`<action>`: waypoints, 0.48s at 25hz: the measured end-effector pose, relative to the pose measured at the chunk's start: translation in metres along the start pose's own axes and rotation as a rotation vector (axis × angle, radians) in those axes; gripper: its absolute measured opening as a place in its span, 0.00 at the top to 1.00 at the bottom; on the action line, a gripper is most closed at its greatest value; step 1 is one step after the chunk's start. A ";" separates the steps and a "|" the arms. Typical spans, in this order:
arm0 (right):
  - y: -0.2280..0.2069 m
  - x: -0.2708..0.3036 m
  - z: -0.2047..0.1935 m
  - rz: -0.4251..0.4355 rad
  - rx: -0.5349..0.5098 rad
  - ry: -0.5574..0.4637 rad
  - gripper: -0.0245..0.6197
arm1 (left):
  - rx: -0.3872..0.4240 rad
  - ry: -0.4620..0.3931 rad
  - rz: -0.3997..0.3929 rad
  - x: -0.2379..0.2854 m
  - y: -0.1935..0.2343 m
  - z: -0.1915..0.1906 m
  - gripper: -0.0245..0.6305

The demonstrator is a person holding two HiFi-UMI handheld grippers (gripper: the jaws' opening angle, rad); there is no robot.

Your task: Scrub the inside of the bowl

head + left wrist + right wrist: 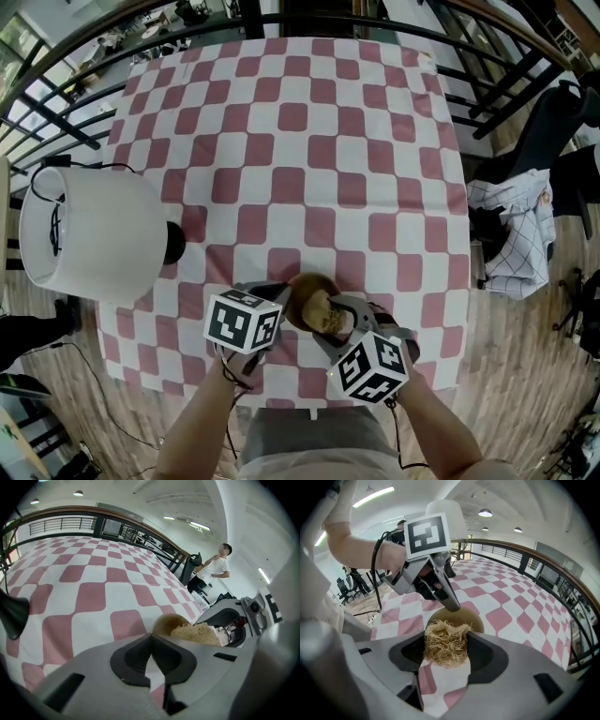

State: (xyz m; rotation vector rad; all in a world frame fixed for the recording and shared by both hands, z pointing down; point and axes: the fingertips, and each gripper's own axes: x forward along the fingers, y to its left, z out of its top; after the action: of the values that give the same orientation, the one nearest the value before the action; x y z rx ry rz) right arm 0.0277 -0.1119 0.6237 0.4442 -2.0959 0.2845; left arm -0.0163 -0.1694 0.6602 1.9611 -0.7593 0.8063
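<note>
Clamping frayed, straw-like tan scrubber (445, 641), right tool (446, 656) jaws part-closed on its sides. Scrubber sits inside round, smooth brown bowl (476, 622). Bowl near front edge of table (292, 159), on pink-and-white checked cloth (375, 112). Left tool (151, 639) jaws together, nothing between, tip angled down against bowl rim. White cylindrical lamp (89, 234) at table's left.

The desk (292, 141) has a cloth with dusty pink and white checks. At lower centre, the round wooden bowl (298, 291) is brown and the fibre scrubber (321, 311) is pale straw-yellow. At left, the drum lampshade (89, 234) is white. The plank floor (525, 375) is grey-brown.
</note>
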 end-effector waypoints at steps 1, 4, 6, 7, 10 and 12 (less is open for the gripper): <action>-0.001 -0.007 -0.003 -0.004 0.018 -0.005 0.58 | 0.004 0.003 0.001 -0.001 -0.002 -0.002 0.94; -0.007 -0.029 -0.007 -0.033 0.065 -0.031 0.58 | 0.010 0.001 0.008 -0.004 -0.007 -0.005 0.94; -0.012 -0.044 -0.007 -0.081 0.079 -0.047 0.58 | 0.020 -0.007 0.011 -0.008 -0.011 -0.005 0.94; -0.016 -0.051 -0.007 -0.112 0.084 -0.058 0.58 | 0.024 -0.014 0.009 -0.011 -0.014 -0.005 0.94; -0.025 -0.072 -0.003 -0.178 0.151 -0.144 0.58 | 0.012 -0.058 -0.025 -0.027 -0.022 -0.004 0.94; -0.031 -0.088 0.005 -0.204 0.234 -0.233 0.57 | 0.005 -0.100 -0.044 -0.042 -0.027 0.000 0.94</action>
State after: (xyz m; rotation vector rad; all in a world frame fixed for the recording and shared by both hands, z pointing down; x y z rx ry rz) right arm 0.0805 -0.1239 0.5474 0.8610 -2.2287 0.3740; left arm -0.0216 -0.1484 0.6147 2.0278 -0.7705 0.6883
